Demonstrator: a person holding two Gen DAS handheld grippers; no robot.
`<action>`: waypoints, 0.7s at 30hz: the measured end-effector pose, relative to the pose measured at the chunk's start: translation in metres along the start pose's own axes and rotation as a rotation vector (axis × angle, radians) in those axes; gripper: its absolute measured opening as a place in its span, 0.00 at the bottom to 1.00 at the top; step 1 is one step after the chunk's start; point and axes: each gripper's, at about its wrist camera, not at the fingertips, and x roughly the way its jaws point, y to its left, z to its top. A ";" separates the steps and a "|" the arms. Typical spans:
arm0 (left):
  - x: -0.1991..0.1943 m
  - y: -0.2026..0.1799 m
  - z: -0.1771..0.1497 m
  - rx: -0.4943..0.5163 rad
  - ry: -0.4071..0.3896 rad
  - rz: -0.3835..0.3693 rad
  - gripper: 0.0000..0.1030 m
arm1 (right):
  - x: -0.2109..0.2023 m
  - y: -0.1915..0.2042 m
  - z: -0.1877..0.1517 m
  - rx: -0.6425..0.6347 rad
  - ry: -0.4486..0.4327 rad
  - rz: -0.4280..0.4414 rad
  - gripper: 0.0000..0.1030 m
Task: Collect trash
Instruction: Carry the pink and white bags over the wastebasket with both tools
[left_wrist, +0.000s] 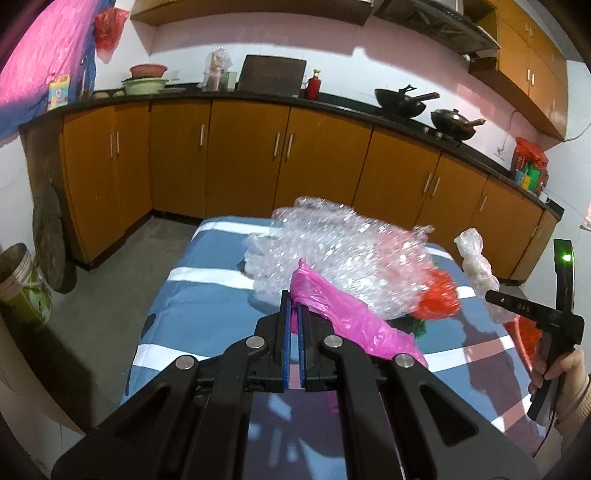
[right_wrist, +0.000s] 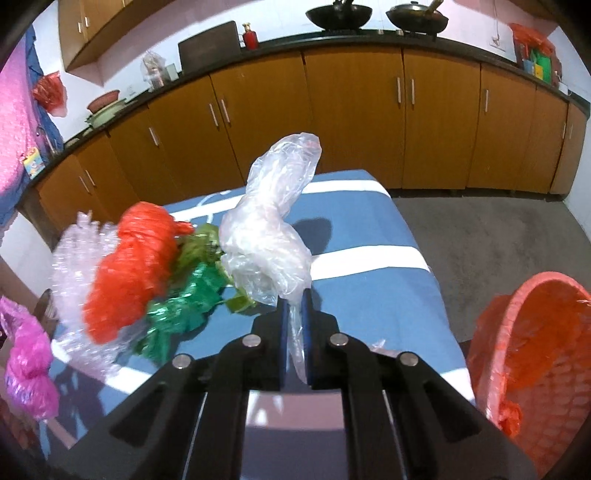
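My left gripper (left_wrist: 294, 301) is shut on a pink plastic bag (left_wrist: 347, 317), which trails to the right over the blue-and-white striped table (left_wrist: 207, 295). Behind it lie a crumpled sheet of bubble wrap (left_wrist: 332, 251) and a red plastic bag (left_wrist: 439, 295). My right gripper (right_wrist: 293, 306) is shut on a clear plastic bag (right_wrist: 269, 229), lifted above the table (right_wrist: 369, 229). In the right wrist view the red bag (right_wrist: 129, 266), green foil wrap (right_wrist: 184, 310), bubble wrap (right_wrist: 70, 258) and pink bag (right_wrist: 26, 362) sit to the left. The right gripper (left_wrist: 491, 291) with the clear bag (left_wrist: 476, 258) shows at the left wrist view's right edge.
An orange-red woven basket (right_wrist: 532, 369) lined with a red bag stands off the table's right side. Orange kitchen cabinets (left_wrist: 240, 155) run behind the table, with pans (left_wrist: 402, 101) on the counter. A bucket (left_wrist: 22, 280) stands on the grey floor at left. A hand (left_wrist: 565, 373) holds the right gripper.
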 end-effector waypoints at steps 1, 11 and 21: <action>-0.002 -0.002 0.001 0.002 -0.003 -0.001 0.03 | -0.005 0.000 0.000 0.002 -0.003 0.004 0.08; -0.022 -0.044 0.016 0.043 -0.046 -0.062 0.03 | -0.065 -0.014 -0.006 0.050 -0.057 0.022 0.08; -0.014 -0.114 0.011 0.091 -0.027 -0.168 0.03 | -0.135 -0.048 -0.036 0.105 -0.105 -0.048 0.08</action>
